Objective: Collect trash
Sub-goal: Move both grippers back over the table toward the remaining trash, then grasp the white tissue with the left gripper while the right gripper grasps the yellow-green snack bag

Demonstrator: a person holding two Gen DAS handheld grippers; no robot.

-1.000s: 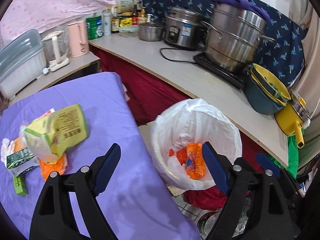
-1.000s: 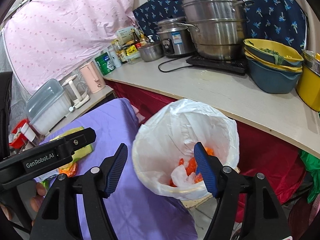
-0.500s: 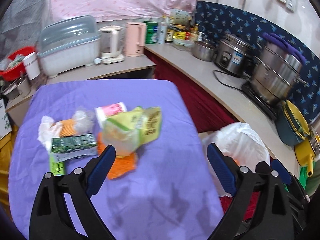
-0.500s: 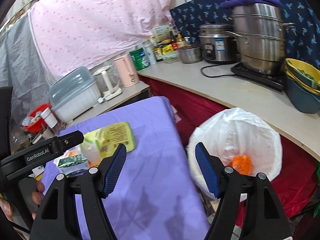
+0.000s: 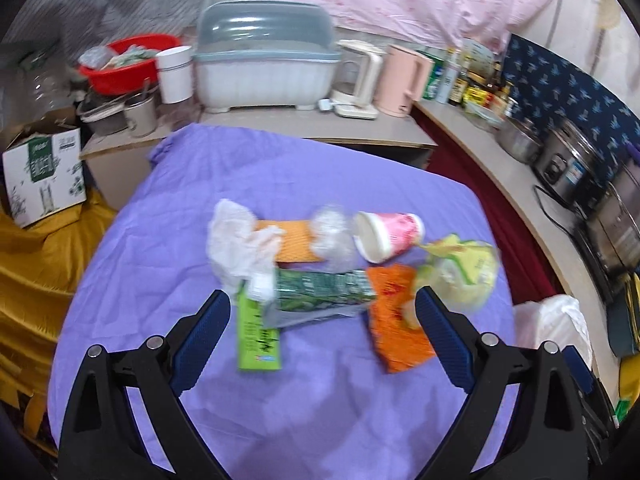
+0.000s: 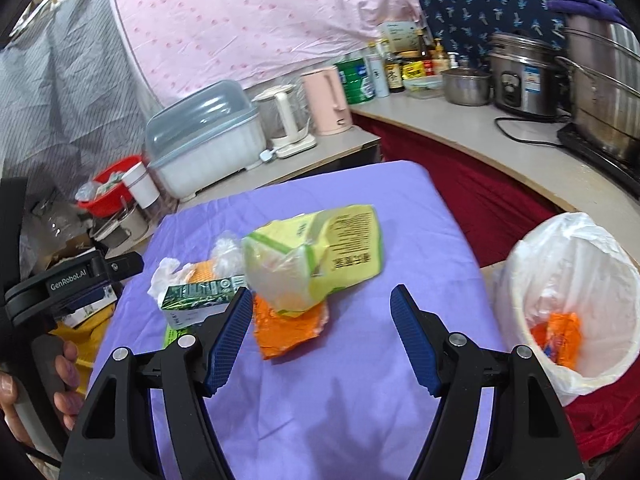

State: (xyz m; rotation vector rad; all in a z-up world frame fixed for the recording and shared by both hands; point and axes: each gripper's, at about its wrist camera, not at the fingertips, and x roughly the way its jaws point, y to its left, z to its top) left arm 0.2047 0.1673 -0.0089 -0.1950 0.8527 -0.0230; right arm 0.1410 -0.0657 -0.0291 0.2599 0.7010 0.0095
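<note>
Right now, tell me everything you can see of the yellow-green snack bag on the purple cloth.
The yellow-green snack bag is a crinkled plastic pouch, yellow with green bands and dark print on its upturned face. It looks torn open and puffed, with pale clear film at its near end. It lies flat on the purple cloth, its near end resting over an orange wrapper, beside a green carton. No fingers touch it.

Open right claw (image 6: 320, 336) over trash pile (image 6: 312, 256), lined bin (image 6: 576, 280) beside
</note>
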